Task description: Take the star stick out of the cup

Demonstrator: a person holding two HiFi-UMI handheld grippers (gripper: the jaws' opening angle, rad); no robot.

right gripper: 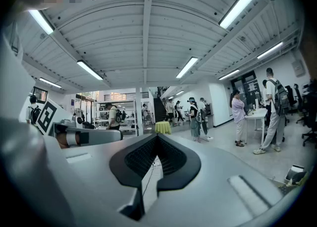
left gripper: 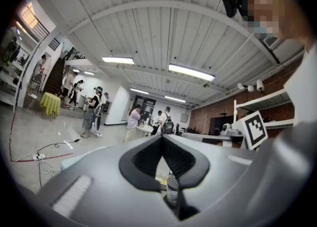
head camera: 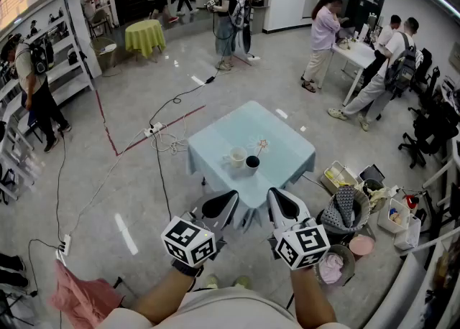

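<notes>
A small square table with a pale blue cloth (head camera: 284, 149) stands in the middle of the floor in the head view. On it a dark cup (head camera: 252, 163) holds the star stick (head camera: 262, 145), which leans up and to the right. A white cup (head camera: 236, 156) stands just left of it. My left gripper (head camera: 230, 196) and right gripper (head camera: 274, 193) are held side by side near my body, short of the table's near edge. Both are shut with nothing between the jaws. In both gripper views, the left gripper (left gripper: 162, 137) and right gripper (right gripper: 157, 136) point out over the room, and neither cup shows.
A wicker basket (head camera: 346, 209), bins and tubs (head camera: 397, 216) sit on the floor right of the table. Cables and a power strip (head camera: 153, 131) lie to its left. A pink cloth (head camera: 79, 297) is at bottom left. Several people stand around the hall.
</notes>
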